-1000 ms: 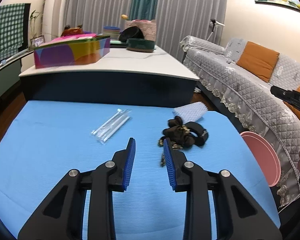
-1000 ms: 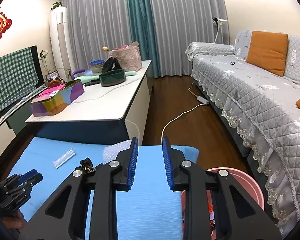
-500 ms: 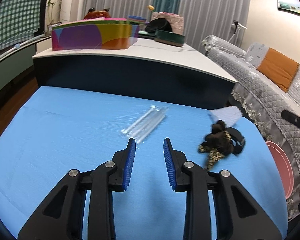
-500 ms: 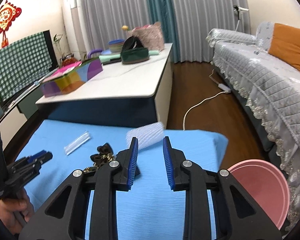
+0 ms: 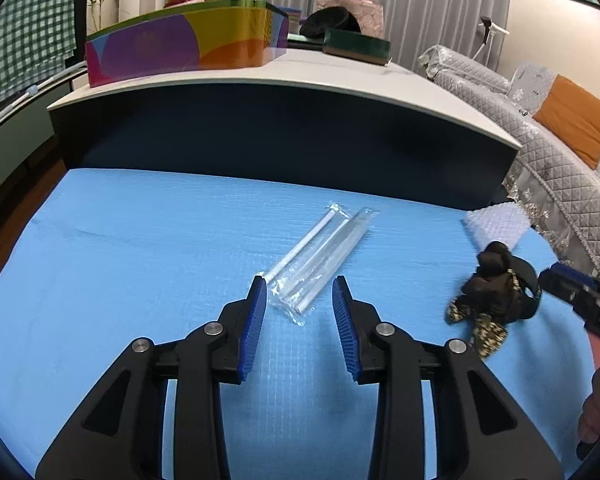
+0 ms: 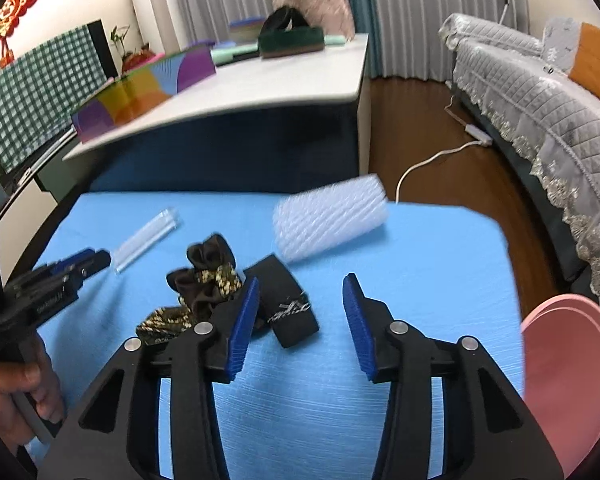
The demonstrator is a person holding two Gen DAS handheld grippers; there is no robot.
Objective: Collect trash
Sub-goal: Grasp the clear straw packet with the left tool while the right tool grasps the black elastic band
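The left claw (image 5: 299, 294) hangs low over the blue desk (image 5: 120, 264), its jaws apart and holding nothing; the near end of the clear straw packet (image 5: 320, 256) lies just ahead of and between its tips, the rest slanting away to the upper right. Right of that claw, in its own view, sits the dark fabric bundle (image 5: 494, 296), with the edge of the bubble wrap (image 5: 496, 226) beyond it and the right claw's tip entering from the right edge beside the bundle. The right wrist view shows what the left cannot: the bubble wrap (image 6: 330, 218) as a whole roll, lying ahead of the right claw (image 6: 300, 296) toward the desk's far edge, and the pink bin (image 6: 568, 364) off the desk to that claw's right. This claw is also spread wide and empty; the fabric bundle (image 6: 220, 288) lies at and just left of its left finger, a black strap of it reaching into the gap between the jaws. Farther left in this view the straw packet (image 6: 148, 236) shows blurred, with the left claw (image 6: 84, 262) close to its near end. Only the left view shows the packet sharply enough to make out the straws inside.
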